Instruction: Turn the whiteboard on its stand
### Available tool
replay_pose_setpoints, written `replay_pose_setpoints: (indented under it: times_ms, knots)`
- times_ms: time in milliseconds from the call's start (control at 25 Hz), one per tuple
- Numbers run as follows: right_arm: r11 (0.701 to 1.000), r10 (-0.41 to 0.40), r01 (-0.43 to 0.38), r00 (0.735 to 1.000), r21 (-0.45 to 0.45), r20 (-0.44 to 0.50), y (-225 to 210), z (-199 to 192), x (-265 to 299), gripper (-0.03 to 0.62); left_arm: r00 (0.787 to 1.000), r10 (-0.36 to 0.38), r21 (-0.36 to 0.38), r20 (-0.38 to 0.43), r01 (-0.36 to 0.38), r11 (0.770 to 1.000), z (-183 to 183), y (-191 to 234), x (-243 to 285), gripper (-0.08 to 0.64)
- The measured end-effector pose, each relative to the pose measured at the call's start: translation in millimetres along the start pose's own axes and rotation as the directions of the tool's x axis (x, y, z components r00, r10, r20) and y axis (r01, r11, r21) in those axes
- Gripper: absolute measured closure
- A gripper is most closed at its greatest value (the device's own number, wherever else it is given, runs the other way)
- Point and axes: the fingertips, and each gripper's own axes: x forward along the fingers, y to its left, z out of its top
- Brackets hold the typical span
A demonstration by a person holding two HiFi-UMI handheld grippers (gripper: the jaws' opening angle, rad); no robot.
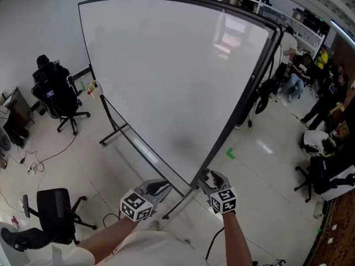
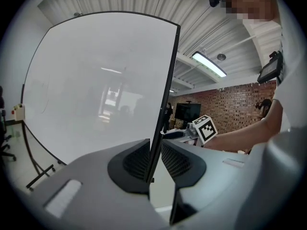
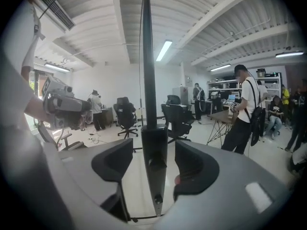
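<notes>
Left gripper (image 2: 153, 158) fingers nearly together, pinching whiteboard (image 1: 166, 76) side edge near bottom corner. Right gripper (image 3: 153, 164) fingers wide apart, same frame edge between them, untouched. Whiteboard upright on stand (image 1: 113, 131).

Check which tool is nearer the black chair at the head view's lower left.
Left. The left tool is clamped on the whiteboard at its frame edge, on the side of the chair; the right tool straddles the stand post further right, open.
</notes>
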Motion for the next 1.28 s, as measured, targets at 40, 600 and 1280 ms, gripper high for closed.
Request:
replay_pose_setpoints:
  times_ms: [40,600,1280]
  knots:
    - [1.000,0.004,-0.004,1.000,0.002,-0.006,-1,-2,5,0.321,1.000,0.013,0.000,0.004,-0.013,1.000,1,0,-2,0.467]
    - [0.999,-0.001,0.002,1.000,-0.052,0.014,-4,-2,37,0.394,0.983,0.182,-0.035,0.013,-0.182,0.983,-16,-5,-40,0.466]
    - [0.998,0.012,-0.011,1.000,-0.055,0.024,-11,-4,33,0.403,0.978,0.211,-0.020,-0.008,-0.211,0.977,-21,-2,-53,0.466]
